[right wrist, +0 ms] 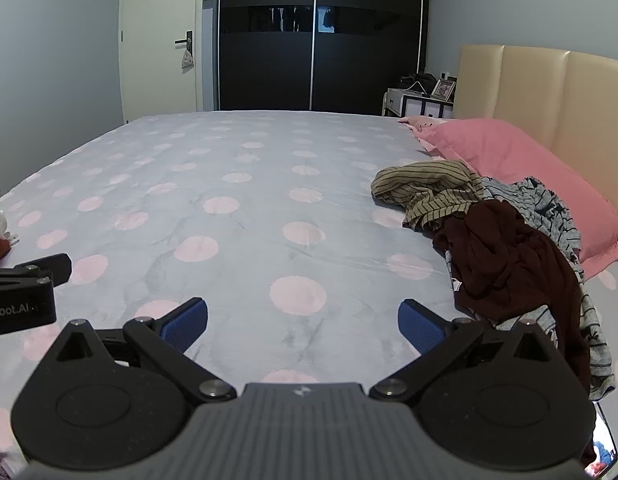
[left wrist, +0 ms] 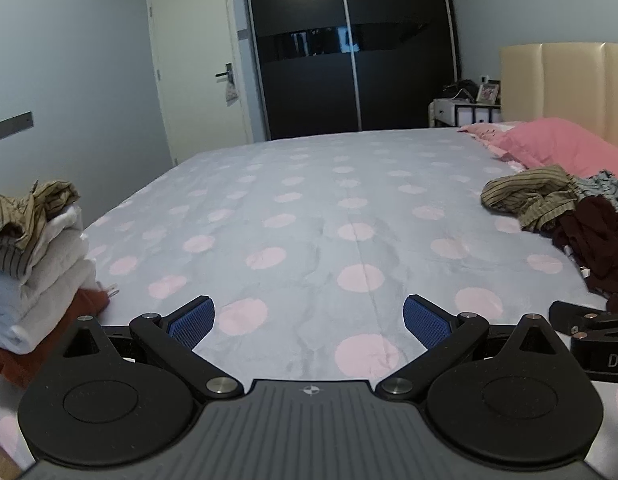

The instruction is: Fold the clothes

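Left gripper (left wrist: pixel 308 322): wide open, empty.
Right gripper (right wrist: pixel 302 323): wide open, empty.
Stack (left wrist: pixel 37 276): folded, one striped piece crumpled on top.
Heap (right wrist: pixel 505 248): unfolded.

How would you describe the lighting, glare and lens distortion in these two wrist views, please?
Left wrist view: dim, bluish light; a glossy band on the wardrobe shows reflections; fisheye bends the bed edges, and the corners vignette dark. Right wrist view: the same dim cast; the wardrobe is glossy too, the headboard curves, and the clothes pile stays fairly sharp.
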`<action>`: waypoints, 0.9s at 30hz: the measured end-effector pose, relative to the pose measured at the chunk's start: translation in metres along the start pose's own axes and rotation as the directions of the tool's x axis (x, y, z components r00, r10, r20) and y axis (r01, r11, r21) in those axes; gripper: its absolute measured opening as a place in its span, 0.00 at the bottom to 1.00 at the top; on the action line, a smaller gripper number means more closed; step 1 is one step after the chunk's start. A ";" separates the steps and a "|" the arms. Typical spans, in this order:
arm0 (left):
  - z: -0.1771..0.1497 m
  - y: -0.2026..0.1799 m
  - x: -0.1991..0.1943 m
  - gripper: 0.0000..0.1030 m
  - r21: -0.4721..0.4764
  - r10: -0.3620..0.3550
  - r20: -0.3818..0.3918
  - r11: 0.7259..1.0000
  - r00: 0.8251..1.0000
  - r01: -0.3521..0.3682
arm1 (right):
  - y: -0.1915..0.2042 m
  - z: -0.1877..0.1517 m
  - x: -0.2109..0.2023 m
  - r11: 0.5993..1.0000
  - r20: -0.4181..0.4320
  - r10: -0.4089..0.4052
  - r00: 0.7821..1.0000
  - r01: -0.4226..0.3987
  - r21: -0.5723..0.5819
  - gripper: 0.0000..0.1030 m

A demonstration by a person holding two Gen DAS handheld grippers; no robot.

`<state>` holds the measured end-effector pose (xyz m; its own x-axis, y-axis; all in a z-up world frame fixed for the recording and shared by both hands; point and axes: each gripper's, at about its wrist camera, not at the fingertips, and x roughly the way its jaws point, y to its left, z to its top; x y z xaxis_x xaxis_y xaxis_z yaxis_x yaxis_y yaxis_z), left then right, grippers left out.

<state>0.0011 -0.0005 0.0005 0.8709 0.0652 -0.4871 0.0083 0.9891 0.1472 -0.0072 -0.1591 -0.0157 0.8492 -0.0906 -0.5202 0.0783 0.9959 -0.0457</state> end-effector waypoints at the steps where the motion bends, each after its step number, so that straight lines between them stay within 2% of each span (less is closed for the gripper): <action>1: 0.001 0.000 0.000 1.00 0.003 -0.004 -0.001 1.000 1.000 0.004 | 0.001 0.000 -0.001 1.000 0.001 0.000 1.000 0.000 0.002 0.99; 8: 0.002 0.002 0.000 1.00 0.011 -0.026 0.009 1.000 1.000 0.026 | 0.007 -0.002 -0.004 1.000 0.008 0.003 1.000 -0.003 0.017 0.99; 12: 0.002 -0.009 -0.004 1.00 0.019 -0.005 0.008 1.000 1.000 0.005 | -0.007 -0.001 -0.004 0.998 0.005 0.027 1.000 -0.027 0.063 0.99; 27: -0.002 -0.004 0.002 1.00 -0.011 -0.006 -0.030 1.000 1.000 0.006 | -0.003 -0.005 -0.007 0.997 0.019 0.036 0.999 -0.037 0.070 0.99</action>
<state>0.0017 -0.0041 -0.0027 0.8556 0.0628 -0.5138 0.0082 0.9908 0.1347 -0.0157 -0.1616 -0.0163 0.8613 -0.0546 -0.5051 0.0830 0.9960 0.0338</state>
